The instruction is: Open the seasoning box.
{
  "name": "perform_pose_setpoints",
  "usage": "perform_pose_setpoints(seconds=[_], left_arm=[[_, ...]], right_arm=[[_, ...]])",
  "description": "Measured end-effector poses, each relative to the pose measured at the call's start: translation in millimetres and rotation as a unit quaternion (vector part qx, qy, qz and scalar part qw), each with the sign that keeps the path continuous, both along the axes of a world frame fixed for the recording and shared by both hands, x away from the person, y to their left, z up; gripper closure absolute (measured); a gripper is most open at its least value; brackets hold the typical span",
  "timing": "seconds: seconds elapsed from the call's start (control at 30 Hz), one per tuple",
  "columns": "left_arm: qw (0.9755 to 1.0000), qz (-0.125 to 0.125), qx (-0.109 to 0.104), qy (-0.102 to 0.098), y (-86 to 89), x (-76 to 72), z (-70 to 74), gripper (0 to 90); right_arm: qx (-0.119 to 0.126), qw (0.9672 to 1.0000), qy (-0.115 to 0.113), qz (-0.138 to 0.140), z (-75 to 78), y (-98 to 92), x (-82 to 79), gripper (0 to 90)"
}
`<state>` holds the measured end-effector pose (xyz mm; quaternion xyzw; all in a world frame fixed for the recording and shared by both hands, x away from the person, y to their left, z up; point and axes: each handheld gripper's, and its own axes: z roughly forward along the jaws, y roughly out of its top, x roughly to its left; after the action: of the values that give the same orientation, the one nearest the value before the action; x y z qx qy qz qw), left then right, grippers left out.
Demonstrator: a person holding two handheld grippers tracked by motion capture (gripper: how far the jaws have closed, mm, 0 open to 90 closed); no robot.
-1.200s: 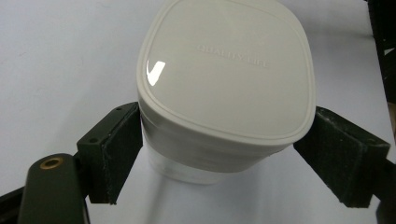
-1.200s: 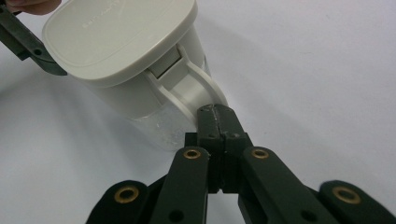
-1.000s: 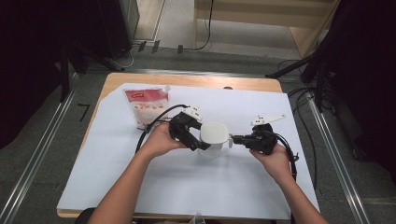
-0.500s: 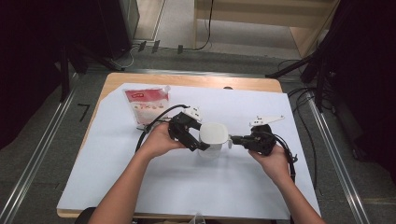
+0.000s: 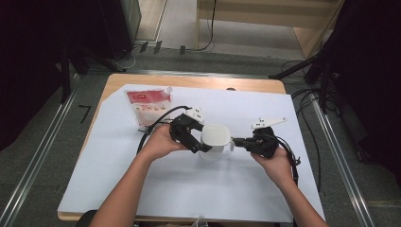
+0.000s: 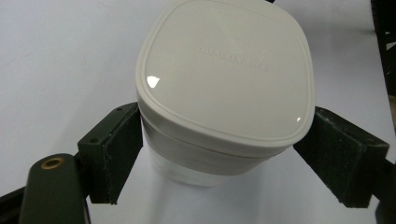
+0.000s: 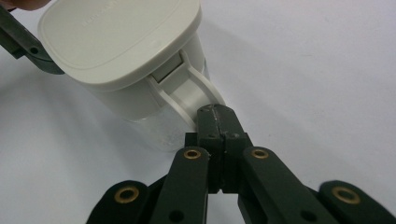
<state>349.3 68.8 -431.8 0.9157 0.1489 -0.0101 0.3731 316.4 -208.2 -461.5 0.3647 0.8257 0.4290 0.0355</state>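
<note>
White plastic container [image 5: 215, 140] with a rounded-square cream lid [image 6: 226, 70] stands near the middle of the table, on a white sheet [image 5: 189, 189] that covers most of the light wooden table [image 5: 118, 81]. Left gripper [image 6: 224, 161] brackets the container body just under the lid: in the left gripper view one black pad sits against the container's side, while the other pad stands just off the opposite side with a sliver of white sheet visible between them, so the jaws are wide and not clamped on both sides. Right gripper [image 7: 215, 122] has its jaws pressed together, pinching the white hinged clasp [image 7: 194, 91] that hangs from the lid's edge on the container's side. The lid bears faint embossed lettering, "QUALITY LIFE" [image 6: 232, 58]. The lower body of the container looks translucent in the right gripper view. In the high view the left gripper [image 5: 202, 145] meets the container from the person's left and the right gripper [image 5: 236, 141] from the right, each held in a hand with the forearm entering from the bottom edge. Black cables trail from both grippers. A red and white flat pouch [image 5: 148, 105] lies on the sheet at the far left corner, well apart from the container. Grey floor [image 5: 42, 142] surrounds the table.
</note>
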Motion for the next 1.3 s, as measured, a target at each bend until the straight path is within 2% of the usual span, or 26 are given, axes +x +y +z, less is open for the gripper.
perform_pose_setpoints(seconds=[0.1, 0.37, 0.53, 0.8, 0.9, 0.93, 0.97, 1.0, 1.1, 1.17, 1.3], left_arm=[[1.0, 0.003, -0.004, -0.002, 0.6, -0.1, 1.5, 17.5], [0.9999, 0.0, 0.007, -0.012, 1.3, -2.2, 5.8, 18.0], [0.9999, 0.001, 0.0, -0.011, 2.1, -1.5, 7.5, 18.2], [0.9997, -0.003, 0.012, -0.019, 0.4, -2.0, 11.1, 18.2], [0.9996, -0.007, -0.011, -0.025, 2.7, -3.7, 19.1, 19.3], [0.9994, -0.008, -0.017, -0.028, 3.8, -4.4, 21.6, 21.5], [0.9993, -0.02, -0.03, -0.014, 5.5, -3.8, 23.5, 28.2], [0.9992, -0.02, -0.034, -0.012, 5.0, -4.4, 23.6, 36.8], [0.9992, -0.032, -0.022, -0.008, 1.5, -5.8, 22.1, 41.6], [0.9991, -0.036, -0.018, -0.014, -1.2, -8.1, 21.4, 46.9], [0.9988, -0.043, -0.024, -0.002, -1.8, -8.6, 25.9, 53.6]], right_arm=[[0.003, 1.0, -0.006, 0.0, 1.5, -0.4, -0.5, 90.0], [0.006, 1.0, -0.008, 0.002, 2.3, 1.1, -1.4, 90.0], [0.004, 0.9999, -0.01, 0.005, 2.4, 1.0, -1.5, 90.0], [0.004, 0.9999, -0.01, 0.004, 2.7, 0.7, -1.8, 90.0], [0.003, 0.9999, -0.013, 0.004, 3.2, 1.5, -2.4, 90.0], [0.003, 0.9999, -0.013, 0.004, 3.1, 1.5, -2.5, 90.0], [0.006, 0.9999, -0.012, 0.007, 2.9, 1.2, -2.1, 90.0], [0.008, 0.9999, -0.01, 0.007, 2.7, 1.5, -2.3, 90.0], [0.003, 0.9999, -0.012, 0.01, 3.1, 2.9, -3.4, 90.0], [0.004, 0.9999, -0.01, 0.011, 3.0, 2.6, -3.5, 90.0], [0.005, 0.9998, -0.01, 0.013, 2.9, 2.3, -3.1, 90.0]])
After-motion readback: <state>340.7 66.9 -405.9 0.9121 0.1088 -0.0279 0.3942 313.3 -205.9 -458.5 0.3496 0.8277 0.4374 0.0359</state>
